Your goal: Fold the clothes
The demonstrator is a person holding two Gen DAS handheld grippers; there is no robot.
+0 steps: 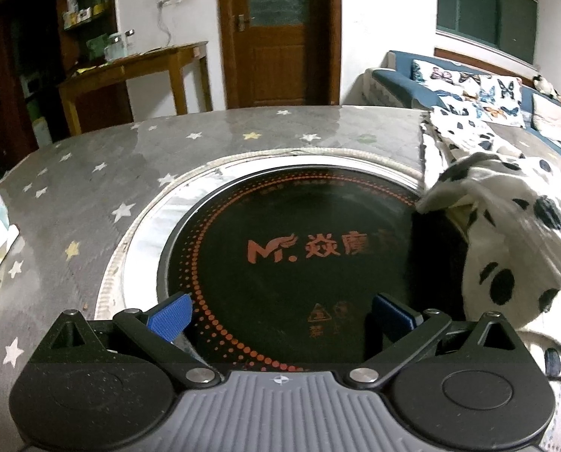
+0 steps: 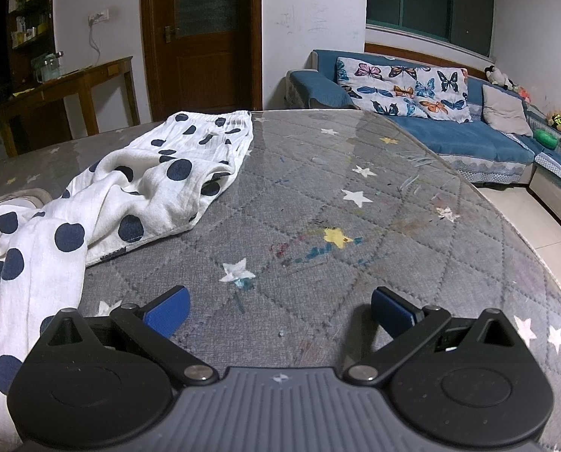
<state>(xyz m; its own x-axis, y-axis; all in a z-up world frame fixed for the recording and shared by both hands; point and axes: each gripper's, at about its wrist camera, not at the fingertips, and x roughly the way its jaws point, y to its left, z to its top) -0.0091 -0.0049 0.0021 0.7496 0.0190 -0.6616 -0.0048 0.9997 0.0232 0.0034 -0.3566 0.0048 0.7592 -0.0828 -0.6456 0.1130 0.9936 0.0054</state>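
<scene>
Star-quilted grey table (image 2: 355, 263); blue sofa (image 2: 468, 143) beyond

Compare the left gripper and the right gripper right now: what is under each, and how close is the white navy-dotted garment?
The left gripper hangs over the round black glass cooktop; the right gripper over bare grey star-quilted table cover. The white navy-dotted garment lies to the left gripper's right, but to the right gripper's left. Both are open, blue pads apart, holding nothing.
</scene>
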